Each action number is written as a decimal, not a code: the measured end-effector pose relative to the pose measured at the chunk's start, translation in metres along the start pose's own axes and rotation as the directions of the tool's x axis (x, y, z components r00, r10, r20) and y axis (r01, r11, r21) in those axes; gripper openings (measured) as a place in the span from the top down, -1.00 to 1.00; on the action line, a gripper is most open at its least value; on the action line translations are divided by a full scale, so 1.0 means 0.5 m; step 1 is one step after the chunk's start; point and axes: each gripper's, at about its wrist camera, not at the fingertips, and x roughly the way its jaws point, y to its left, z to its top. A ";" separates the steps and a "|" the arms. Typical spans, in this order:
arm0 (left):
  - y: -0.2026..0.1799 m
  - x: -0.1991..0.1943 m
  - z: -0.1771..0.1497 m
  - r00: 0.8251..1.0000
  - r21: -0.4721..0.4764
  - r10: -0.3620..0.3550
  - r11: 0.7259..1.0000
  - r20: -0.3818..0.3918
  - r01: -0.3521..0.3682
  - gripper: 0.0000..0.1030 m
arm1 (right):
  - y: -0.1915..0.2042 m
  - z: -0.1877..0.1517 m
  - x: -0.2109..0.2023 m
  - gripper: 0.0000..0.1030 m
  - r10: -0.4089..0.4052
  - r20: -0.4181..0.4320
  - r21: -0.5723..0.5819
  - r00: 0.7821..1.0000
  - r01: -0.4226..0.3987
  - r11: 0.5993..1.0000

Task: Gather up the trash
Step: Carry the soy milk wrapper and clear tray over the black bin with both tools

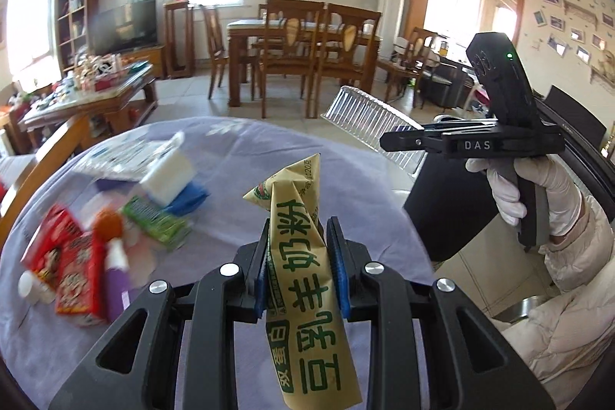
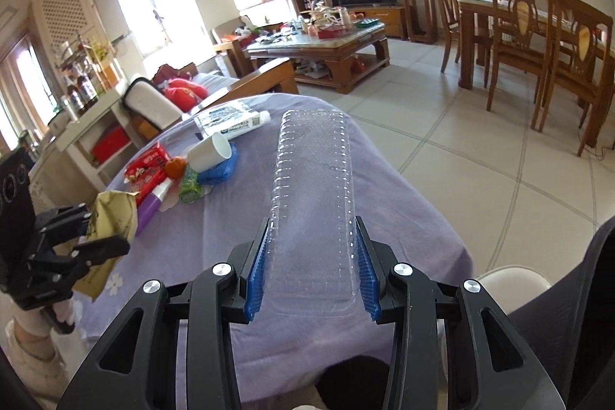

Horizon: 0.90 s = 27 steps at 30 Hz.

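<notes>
My left gripper (image 1: 300,229) is shut on a tan milk-powder packet (image 1: 303,279) with green print, held above the purple-clothed table (image 1: 230,148). My right gripper (image 2: 313,229) is shut on a clear plastic tray (image 2: 313,179), gripping its two long sides, over the table's near right part. In the left wrist view the right gripper (image 1: 388,141) and tray (image 1: 369,118) are at the right, over a black bin (image 1: 449,206). In the right wrist view the left gripper (image 2: 96,229) holds the packet (image 2: 111,214) at the left. Remaining trash lies on the table: red boxes (image 2: 148,170), a white cup (image 2: 209,150), a green wrapper (image 2: 190,185).
A blue cloth (image 2: 219,171), a purple tube (image 2: 150,206) and a white packet (image 2: 230,122) also lie on the table. A white stool (image 2: 515,279) stands by the table's right corner. A coffee table (image 2: 323,45), dining chairs (image 2: 519,37) and tiled floor lie beyond.
</notes>
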 end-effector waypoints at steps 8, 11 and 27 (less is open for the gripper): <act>-0.149 0.092 0.085 0.994 0.110 -0.100 0.989 0.038 0.095 0.47 | -0.123 -0.053 -0.141 0.22 -0.085 0.069 0.077 0.994 0.079 0.994; -0.206 0.130 0.115 0.987 0.150 -0.153 0.978 0.046 0.145 0.47 | -0.175 -0.080 -0.194 0.22 -0.127 0.089 0.121 0.988 0.116 0.986; -0.434 0.297 0.192 0.920 0.256 -0.390 0.888 -0.022 0.383 0.47 | -0.414 -0.237 -0.377 0.21 -0.299 0.094 0.328 0.950 0.254 0.910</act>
